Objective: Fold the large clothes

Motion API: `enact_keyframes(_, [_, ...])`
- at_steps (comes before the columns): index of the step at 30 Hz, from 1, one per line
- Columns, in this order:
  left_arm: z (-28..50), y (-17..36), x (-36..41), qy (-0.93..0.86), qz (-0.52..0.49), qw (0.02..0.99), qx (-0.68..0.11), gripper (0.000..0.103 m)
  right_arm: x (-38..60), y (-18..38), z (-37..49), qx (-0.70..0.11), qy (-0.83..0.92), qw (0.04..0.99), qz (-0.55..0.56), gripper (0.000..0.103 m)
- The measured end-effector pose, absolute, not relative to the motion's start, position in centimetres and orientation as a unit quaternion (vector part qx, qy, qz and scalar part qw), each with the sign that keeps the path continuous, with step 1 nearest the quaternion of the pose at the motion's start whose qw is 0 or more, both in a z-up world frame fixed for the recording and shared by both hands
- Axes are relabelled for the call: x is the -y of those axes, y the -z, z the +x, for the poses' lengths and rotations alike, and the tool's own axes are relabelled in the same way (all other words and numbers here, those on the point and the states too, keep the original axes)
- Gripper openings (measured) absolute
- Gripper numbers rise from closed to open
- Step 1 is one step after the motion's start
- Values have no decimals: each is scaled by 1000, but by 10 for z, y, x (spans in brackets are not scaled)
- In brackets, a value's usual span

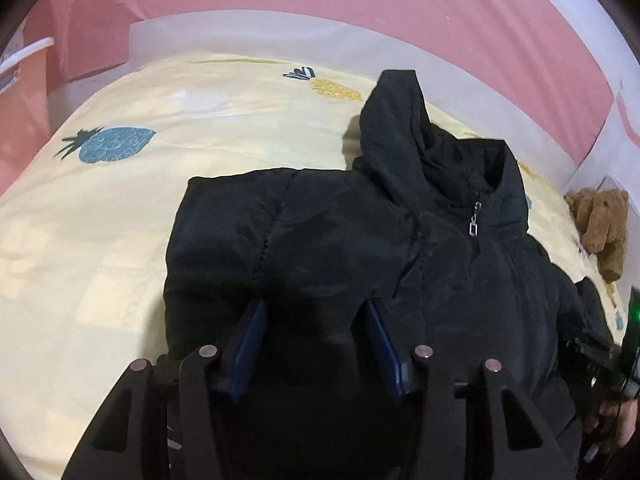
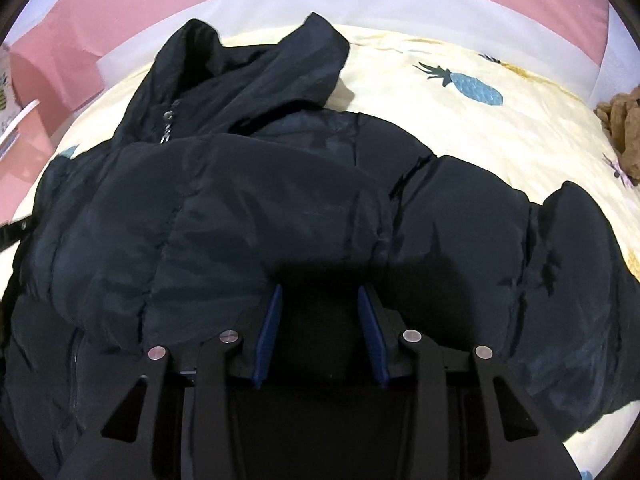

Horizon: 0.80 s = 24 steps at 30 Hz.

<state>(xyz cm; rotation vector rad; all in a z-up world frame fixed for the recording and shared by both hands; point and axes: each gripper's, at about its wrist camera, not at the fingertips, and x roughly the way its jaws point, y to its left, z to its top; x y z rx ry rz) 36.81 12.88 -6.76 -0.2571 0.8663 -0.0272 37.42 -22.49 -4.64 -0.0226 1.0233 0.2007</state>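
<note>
A black padded hooded jacket (image 1: 340,232) lies on a bed with a yellow pineapple-print sheet (image 1: 120,208). Its hood (image 1: 396,120) points to the far side and a silver zip pull (image 1: 475,224) hangs at the collar. A sleeve is folded over the body. My left gripper (image 1: 316,308) is open, with blue pads over the jacket's left part. In the right wrist view the jacket (image 2: 280,208) fills the middle, hood (image 2: 256,76) at the far left. My right gripper (image 2: 320,292) is open just above the jacket, holding nothing.
A brown teddy bear (image 1: 604,232) lies on the bed at the right; it also shows in the right wrist view (image 2: 620,128). A pink wall (image 1: 320,4) and a white headboard (image 1: 260,32) stand behind. The other gripper and hand (image 1: 612,380) show at the right edge.
</note>
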Motion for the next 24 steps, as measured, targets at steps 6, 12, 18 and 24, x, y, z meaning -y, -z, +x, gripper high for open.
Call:
enact_keyframes(6, [355, 26, -139, 14, -124, 915, -384, 52, 232, 5, 364, -450, -103, 887, 6, 40])
enact_keyframes(12, [394, 55, -162, -31, -122, 897, -423, 52, 218, 36, 402, -492, -99, 865, -19, 40])
enact_keyframes(18, [384, 74, -152, -34, -93, 912, -399, 52, 210, 54, 394, -470, -88, 877, -41, 40])
enact_keyframes(24, [359, 42, -152, -31, -113, 910, -398, 52, 235, 16, 365, -461, -82, 883, 2, 40])
